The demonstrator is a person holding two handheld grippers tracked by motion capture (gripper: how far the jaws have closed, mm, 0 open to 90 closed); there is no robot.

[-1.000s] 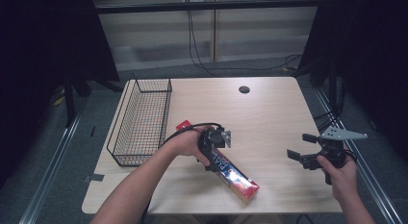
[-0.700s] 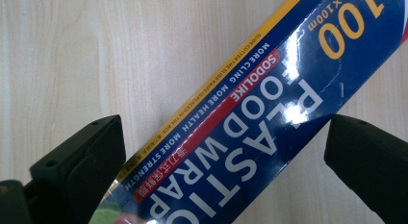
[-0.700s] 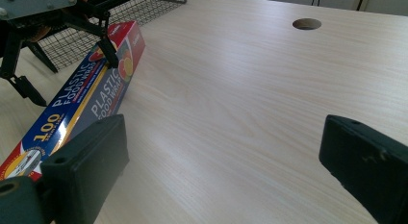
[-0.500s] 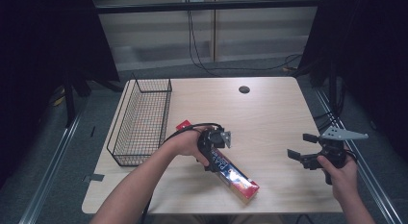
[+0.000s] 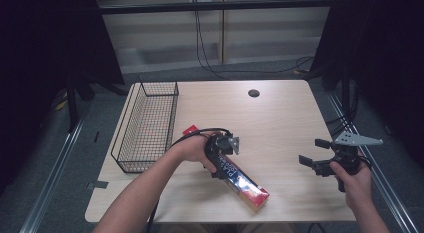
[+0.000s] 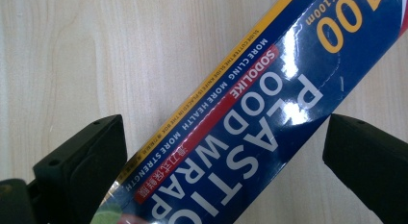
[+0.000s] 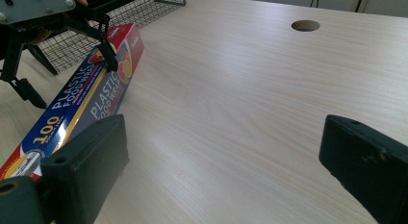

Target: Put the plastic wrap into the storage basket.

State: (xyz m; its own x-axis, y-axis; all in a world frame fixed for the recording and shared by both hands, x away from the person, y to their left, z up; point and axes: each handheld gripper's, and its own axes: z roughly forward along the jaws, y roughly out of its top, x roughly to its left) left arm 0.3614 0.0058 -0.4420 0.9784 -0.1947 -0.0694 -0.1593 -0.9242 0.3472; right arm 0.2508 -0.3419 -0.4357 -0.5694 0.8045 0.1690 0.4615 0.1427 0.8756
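A long blue and red box of plastic food wrap [image 5: 243,184] lies flat and slantwise on the wooden table near its front edge. My left gripper [image 5: 223,154] hovers over the box's upper half, pointing down. In the left gripper view the box [image 6: 260,123] runs between the two black jaws of that gripper [image 6: 225,130], which stand wide apart on either side without touching it. My right gripper [image 5: 312,152] is held open near the table's right edge, well away from the box. In the right gripper view, the right gripper [image 7: 223,137] has bare table between its jaws and the box [image 7: 82,101] at the left.
A black wire basket [image 5: 131,113] stands along the table's left side, close behind the box's red end. A round cable hole [image 5: 253,93] sits at the far middle of the table [image 5: 280,128]. Cables hang at the wall behind.
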